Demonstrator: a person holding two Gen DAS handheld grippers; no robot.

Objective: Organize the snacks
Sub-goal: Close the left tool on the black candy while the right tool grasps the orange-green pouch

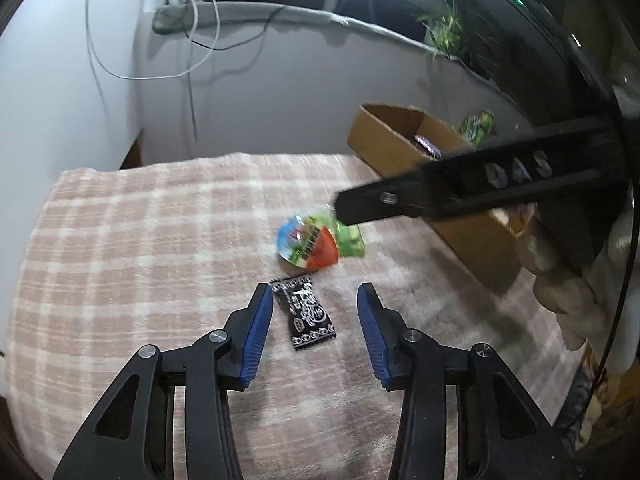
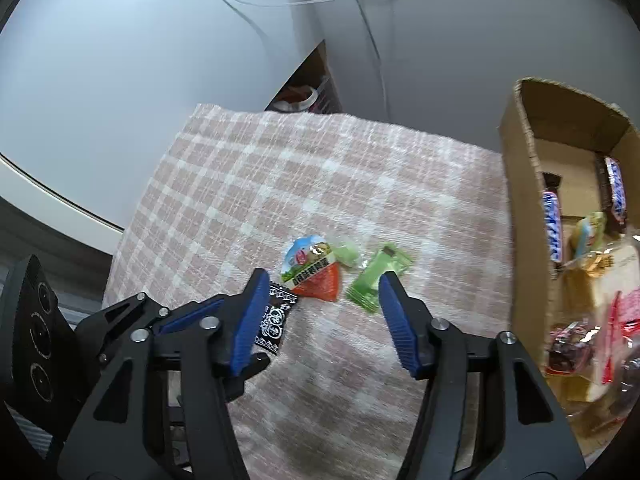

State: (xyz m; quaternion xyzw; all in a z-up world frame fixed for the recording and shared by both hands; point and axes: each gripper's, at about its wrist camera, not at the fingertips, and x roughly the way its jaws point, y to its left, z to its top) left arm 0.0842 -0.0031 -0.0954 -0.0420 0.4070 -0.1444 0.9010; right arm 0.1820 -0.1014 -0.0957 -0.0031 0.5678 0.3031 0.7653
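Observation:
Three snacks lie on the pink checked cloth (image 1: 140, 240). A black packet with white print (image 1: 306, 312) lies between the open fingers of my left gripper (image 1: 316, 292), close to the left pad. Beyond it lie a heart-shaped colourful packet (image 1: 306, 244) and a green packet (image 1: 352, 236). My right gripper (image 2: 322, 280) is open and empty above the cloth; the heart-shaped packet (image 2: 314, 266) and the green packet (image 2: 376, 278) lie just ahead of its fingertips. The black packet (image 2: 276, 320) is partly hidden behind its left finger. The right gripper's finger (image 1: 440, 196) crosses the left wrist view.
An open cardboard box (image 2: 524, 208) stands at the cloth's right side and holds Snickers bars (image 2: 554, 224), bread and other packets. The box also shows in the left wrist view (image 1: 384, 140). White walls with hanging cables stand behind. The cloth's far and left edges drop off.

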